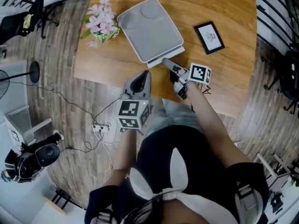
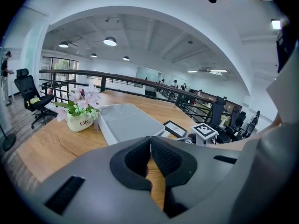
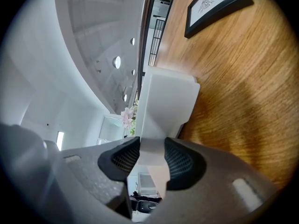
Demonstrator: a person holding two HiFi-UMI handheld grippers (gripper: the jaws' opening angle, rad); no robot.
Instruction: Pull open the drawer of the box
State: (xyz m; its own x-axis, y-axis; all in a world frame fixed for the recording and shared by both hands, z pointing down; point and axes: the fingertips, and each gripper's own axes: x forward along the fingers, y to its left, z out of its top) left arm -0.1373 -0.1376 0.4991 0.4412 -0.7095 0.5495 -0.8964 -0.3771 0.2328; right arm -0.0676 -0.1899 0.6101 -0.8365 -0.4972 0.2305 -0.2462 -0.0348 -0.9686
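While the right claw (image 3: 151, 144) pinches the drawer (image 1: 162, 55) lip at the box's (image 1: 148, 28) near end on the table (image 1: 233, 87) — left claw (image 2: 150, 143) shut, empty, clear of it — pulling may drag the unbraced box along.

The left gripper (image 1: 144, 76) hangs beside the right one, tilted downward, its jaws pressed together with nothing between them. The right gripper (image 1: 167, 63) reaches further forward, rolled onto its side, its pads clamped on the white front of the drawer (image 3: 152, 146). Both forearms extend forward from the torso, the right forearm (image 1: 212, 120) stretched further out
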